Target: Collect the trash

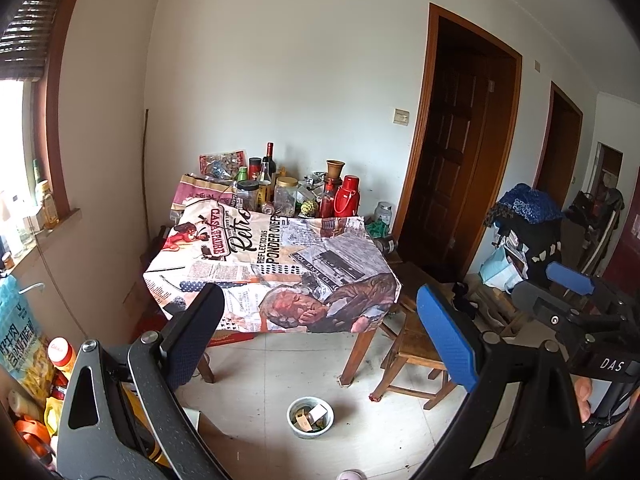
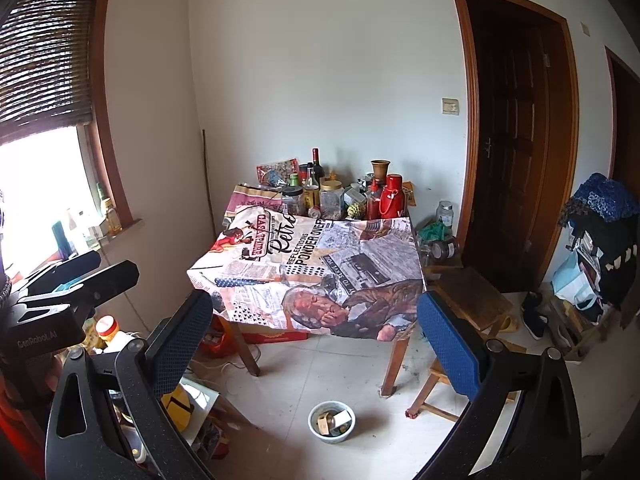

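- Grippers: left gripper (image 1: pixel 320 332) and right gripper (image 2: pixel 316 340) both spread wide, nothing between fingers, held high, well apart from floor.
- Trash: bowl (image 1: pixel 310 417) on floor tiles, in front of table (image 1: pixel 280 264), near its front-right leg; holds scraps, looks like paper/card bits w/ a white piece on top. Same bowl (image 2: pixel 331 421) in right view.
- Other trash: can't tell; tabletop front looks bare, jars/bottles (image 1: pixel 288 188) crowd back edge.
- Step, as I judge it: approach, not yet grasping. Task looks barely begun.
- Doing it well: come down slow over bowl, keep it centred btw fingers, pinch rim or one scrap, not both.
- Watch stool (image 1: pixel 416 344) just right of bowl; its leg sits close, so approach from front/left.
- Bowl likely ceramic, may slide on tile; lift level so scraps don't spill.
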A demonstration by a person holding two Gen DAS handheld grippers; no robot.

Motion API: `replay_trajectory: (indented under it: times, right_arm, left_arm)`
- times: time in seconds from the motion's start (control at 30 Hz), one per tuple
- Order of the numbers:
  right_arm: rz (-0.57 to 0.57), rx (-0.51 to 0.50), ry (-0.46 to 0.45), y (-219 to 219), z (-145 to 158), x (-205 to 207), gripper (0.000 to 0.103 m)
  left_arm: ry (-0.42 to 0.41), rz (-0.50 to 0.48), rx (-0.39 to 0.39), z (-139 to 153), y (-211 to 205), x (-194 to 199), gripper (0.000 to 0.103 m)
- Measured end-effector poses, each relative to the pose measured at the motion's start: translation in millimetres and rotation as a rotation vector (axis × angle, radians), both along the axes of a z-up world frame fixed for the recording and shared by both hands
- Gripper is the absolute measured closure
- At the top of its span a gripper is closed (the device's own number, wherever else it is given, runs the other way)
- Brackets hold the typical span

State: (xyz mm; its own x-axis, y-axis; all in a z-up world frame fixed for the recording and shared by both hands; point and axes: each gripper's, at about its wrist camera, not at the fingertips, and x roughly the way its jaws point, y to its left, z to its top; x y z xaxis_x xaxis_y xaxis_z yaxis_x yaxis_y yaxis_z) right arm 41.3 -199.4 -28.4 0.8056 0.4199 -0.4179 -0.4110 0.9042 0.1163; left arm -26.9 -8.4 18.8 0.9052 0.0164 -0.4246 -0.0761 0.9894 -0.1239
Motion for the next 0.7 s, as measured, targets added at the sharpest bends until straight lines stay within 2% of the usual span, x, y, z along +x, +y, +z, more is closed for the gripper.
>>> replay_trajectory:
  times: [0.7]
  right_arm:
    - [0.001, 0.002, 0.018, 4.9, 3.0, 13.9, 0.001]
  left_arm:
    - [-0.014, -0.034, 0.016, 1.4, -2.3, 9.6, 0.006]
